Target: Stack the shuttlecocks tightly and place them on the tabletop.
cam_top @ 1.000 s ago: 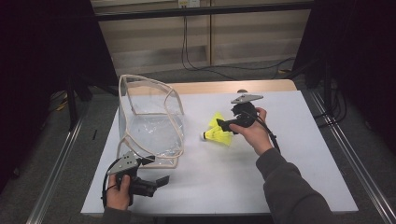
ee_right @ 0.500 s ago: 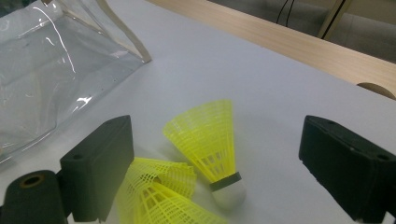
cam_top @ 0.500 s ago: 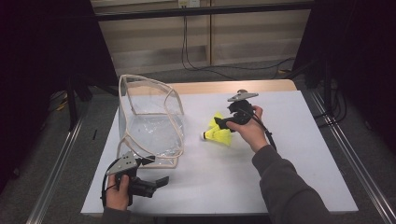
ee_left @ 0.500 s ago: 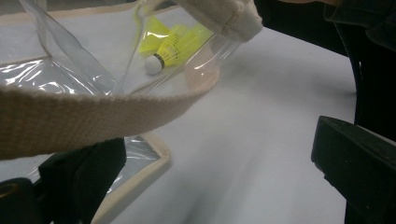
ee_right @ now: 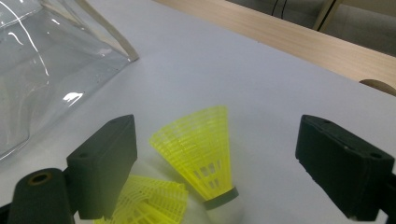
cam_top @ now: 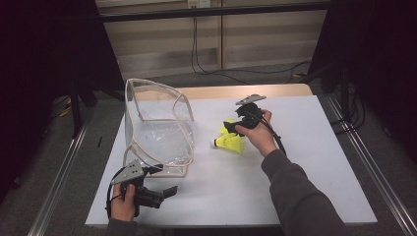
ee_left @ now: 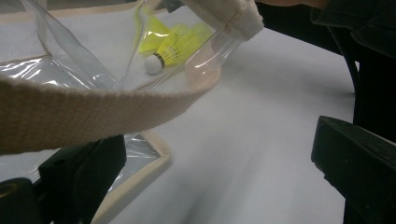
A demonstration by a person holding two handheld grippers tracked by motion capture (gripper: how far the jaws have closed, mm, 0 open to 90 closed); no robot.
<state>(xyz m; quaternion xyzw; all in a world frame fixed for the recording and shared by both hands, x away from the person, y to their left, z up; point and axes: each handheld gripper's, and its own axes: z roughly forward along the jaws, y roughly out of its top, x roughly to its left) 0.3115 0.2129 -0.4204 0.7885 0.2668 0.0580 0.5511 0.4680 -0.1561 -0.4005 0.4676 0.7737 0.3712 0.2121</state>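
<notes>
Two yellow shuttlecocks (cam_top: pixel 230 139) lie together on the white worktop (cam_top: pixel 314 167), just right of a clear bag (cam_top: pixel 158 129) with cream trim. The right claw (cam_top: pixel 235 126), held by the right hand (cam_top: pixel 259 136), hangs directly over them; in the right gripper view its jaws stand wide apart, with one shuttlecock (ee_right: pixel 203 154) lying between them, cork toward the camera, and the other (ee_right: pixel 149 203) beside the left jaw. The pads press on neither, and the jaws have just been closing slightly. The left claw (cam_top: pixel 167 189), held by the left hand (cam_top: pixel 123 201) near the front edge of the worktop, sits just in front of the bag's lower corner. In the left gripper view its jaws are spread, gripping nothing; a cream strap (ee_left: pixel 93 107) of the bag crosses in front of them, and the shuttlecocks (ee_left: pixel 173 42) are seen through the clear plastic. The bag stands open, its trimmed frame raised above the worktop. A bare wooden strip (cam_top: pixel 221 91) runs along the far edge.
</notes>
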